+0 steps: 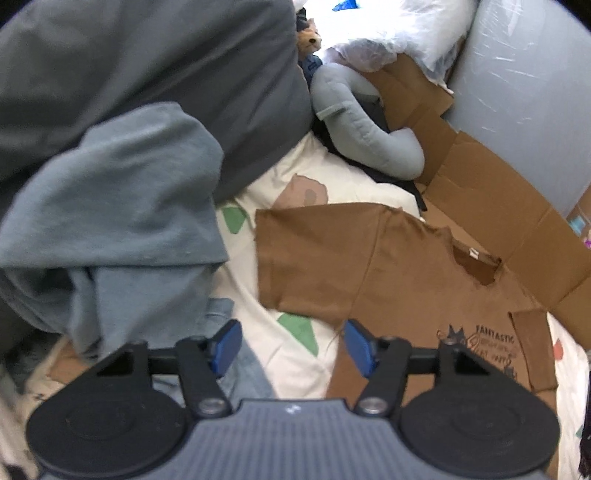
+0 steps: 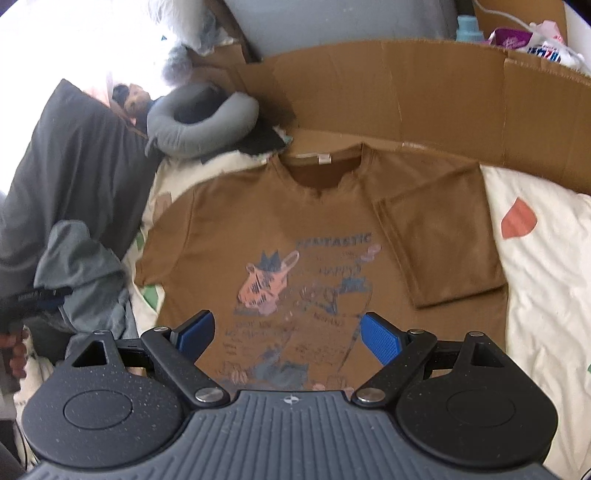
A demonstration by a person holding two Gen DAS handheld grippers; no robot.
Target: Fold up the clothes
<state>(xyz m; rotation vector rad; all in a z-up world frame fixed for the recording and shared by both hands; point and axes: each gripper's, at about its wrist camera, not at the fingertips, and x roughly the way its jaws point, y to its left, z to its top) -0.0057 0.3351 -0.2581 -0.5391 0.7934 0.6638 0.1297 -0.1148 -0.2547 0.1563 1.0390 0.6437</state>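
Note:
A brown T-shirt (image 2: 280,221) with a pink and blue print lies face up and spread flat on a white patterned bed sheet (image 2: 546,266). Its right sleeve (image 2: 439,243) is folded in over the body; the left sleeve (image 1: 314,258) lies spread out. My right gripper (image 2: 290,336) hangs open over the lower part of the print, nothing between its blue pads. My left gripper (image 1: 293,347) is open too, above the sheet at the shirt's left side edge below the spread sleeve. Its right pad (image 1: 360,347) is over the brown cloth and nothing is gripped.
A heap of grey-blue clothes (image 1: 110,221) and a dark grey pillow (image 1: 166,74) crowd the left. A grey neck pillow (image 2: 199,122) lies beyond the shirt's collar. Flattened cardboard (image 2: 406,92) walls the far side, with plastic bags (image 1: 399,29) behind.

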